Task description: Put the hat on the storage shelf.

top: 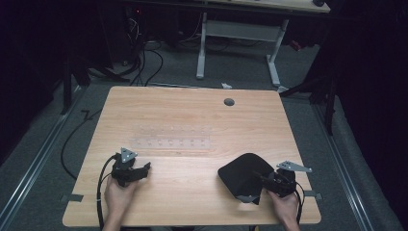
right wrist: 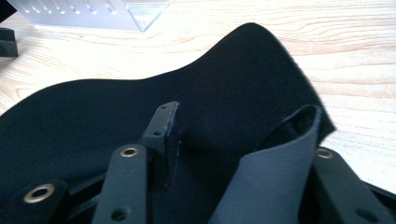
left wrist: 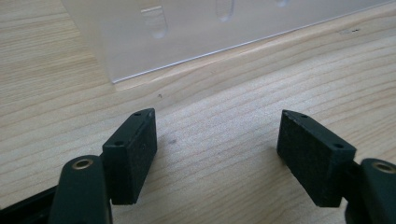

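A black cloth (top: pixel 243 175) lies rumpled on the wooden table (top: pixel 192 110) at the front right. My right gripper (top: pixel 266 180) reaches into its right edge. In the right gripper view the cloth (right wrist: pixel 210 84) spreads under the jaws, and a curled flap of it (right wrist: pixel 275 172) stands against the right jaw. The right gripper (right wrist: pixel 243 135) is open, with a wide gap between flap and left pad (right wrist: pixel 167 135). My left gripper (top: pixel 143 169) rests at the front left, open (left wrist: pixel 217 140) over bare wood with nothing between its pads.
A clear plastic rack (top: pixel 171 137) with a row of slots lies flat mid-table, just beyond the left gripper (left wrist: pixel 210 32) and far off in the right gripper view (right wrist: pixel 93 14). A grey grommet hole (top: pixel 229 102) sits near the far edge. Cables (top: pixel 72 139) trail on the floor at left.
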`<state>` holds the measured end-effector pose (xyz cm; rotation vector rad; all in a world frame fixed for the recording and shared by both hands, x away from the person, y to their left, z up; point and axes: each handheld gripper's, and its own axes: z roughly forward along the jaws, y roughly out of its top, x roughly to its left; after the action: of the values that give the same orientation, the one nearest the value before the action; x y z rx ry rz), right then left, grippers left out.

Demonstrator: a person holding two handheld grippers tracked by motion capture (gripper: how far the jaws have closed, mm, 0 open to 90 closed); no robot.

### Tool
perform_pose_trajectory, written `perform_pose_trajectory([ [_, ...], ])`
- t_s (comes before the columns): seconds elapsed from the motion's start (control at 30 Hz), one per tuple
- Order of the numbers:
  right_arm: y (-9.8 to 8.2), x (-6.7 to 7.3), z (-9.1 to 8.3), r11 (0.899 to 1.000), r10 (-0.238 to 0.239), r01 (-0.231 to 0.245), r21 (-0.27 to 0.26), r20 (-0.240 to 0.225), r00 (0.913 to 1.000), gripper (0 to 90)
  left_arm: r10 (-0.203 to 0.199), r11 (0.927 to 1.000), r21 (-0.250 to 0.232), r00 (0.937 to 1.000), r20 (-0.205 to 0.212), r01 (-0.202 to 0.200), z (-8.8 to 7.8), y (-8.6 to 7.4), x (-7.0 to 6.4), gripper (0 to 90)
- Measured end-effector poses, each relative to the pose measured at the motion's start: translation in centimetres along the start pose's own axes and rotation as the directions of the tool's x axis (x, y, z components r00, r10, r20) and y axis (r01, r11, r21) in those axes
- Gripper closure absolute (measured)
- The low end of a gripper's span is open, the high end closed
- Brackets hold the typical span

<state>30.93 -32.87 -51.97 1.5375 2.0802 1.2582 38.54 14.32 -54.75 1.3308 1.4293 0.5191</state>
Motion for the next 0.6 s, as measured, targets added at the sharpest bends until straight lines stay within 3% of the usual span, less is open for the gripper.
perform_pose_trajectory([
  [0.2,-0.22,0.08,-0.01,1.000,-0.019,0.019,-0.007,0.001,0.9998,56.6,0.000,1.0000,0.000,1.0000,0.000,0.000,0.00,0.00,0.00,29.2],
  [0.6,-0.25,0.19,-0.31,0.999,-0.052,0.052,0.005,-0.045,0.9976,71.1,0.000,1.0000,0.000,1.0000,0.000,0.000,0.00,0.00,0.00,29.2],
])
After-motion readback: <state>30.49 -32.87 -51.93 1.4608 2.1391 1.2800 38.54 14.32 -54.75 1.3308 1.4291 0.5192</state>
